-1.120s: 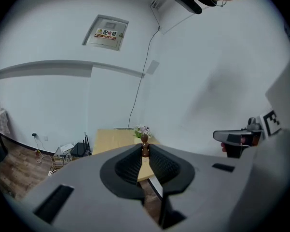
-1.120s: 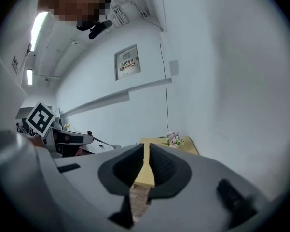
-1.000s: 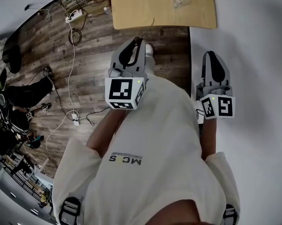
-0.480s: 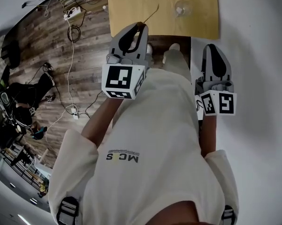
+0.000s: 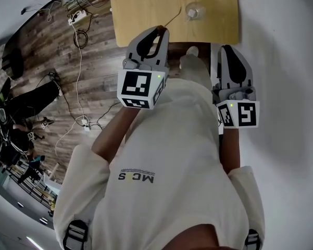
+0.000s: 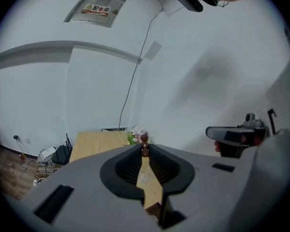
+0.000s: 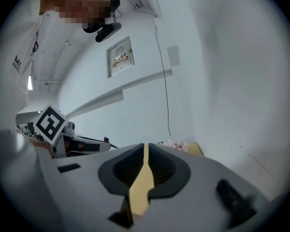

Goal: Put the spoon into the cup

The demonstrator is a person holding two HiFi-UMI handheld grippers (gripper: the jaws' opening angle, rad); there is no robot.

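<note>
I had carried both tongs closer to the surface (image 5: 140, 9). The left tongs (image 5: 157, 31) gripped the spoon (image 5: 172, 19), the right tongs (image 5: 228, 49) were closed and empty, and the cup (image 5: 193, 10) was now near.

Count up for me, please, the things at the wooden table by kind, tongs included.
Tongs: 2, left tongs and right tongs
Spoon: 1, held in the left tongs
Glass cup: 1
Flower bunch: 1
Wooden table: 1
Total: 6
</note>
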